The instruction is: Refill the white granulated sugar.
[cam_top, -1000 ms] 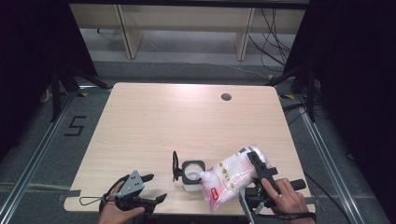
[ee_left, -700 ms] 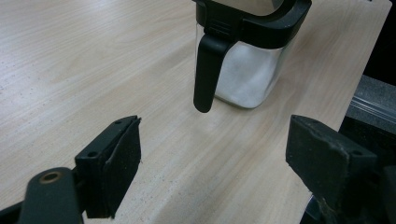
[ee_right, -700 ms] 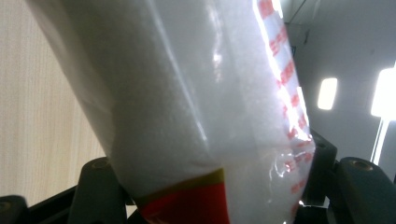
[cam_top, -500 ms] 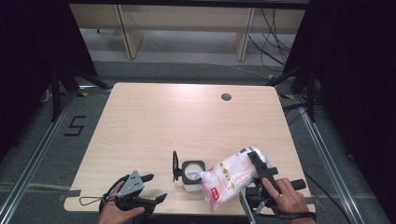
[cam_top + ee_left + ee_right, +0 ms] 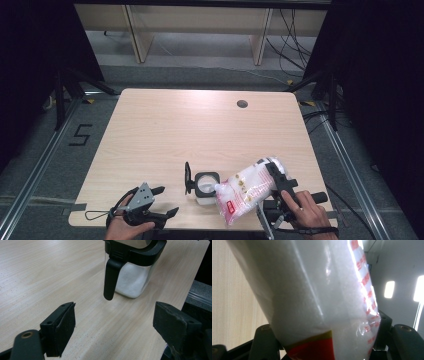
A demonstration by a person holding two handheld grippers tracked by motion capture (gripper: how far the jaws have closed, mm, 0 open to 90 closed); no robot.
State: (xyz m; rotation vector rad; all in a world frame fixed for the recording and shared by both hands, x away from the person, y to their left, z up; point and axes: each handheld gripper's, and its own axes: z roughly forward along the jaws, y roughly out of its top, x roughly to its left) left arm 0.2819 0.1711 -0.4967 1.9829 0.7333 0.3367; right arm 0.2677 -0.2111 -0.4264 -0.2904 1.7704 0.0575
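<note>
Your left gripper sits with its jaws spread wide and empty, low on the pale wooden table. Just ahead of it stands the clear square jar with a black flip lid, holding white grains. Beside that, your right gripper clamps the clear plastic bag of white granules with red print, tilted, its lower end just beside the jar.

L gripper low at near edge, jaws wide apart, empty. R gripper clamped, tilted up-left.
</note>
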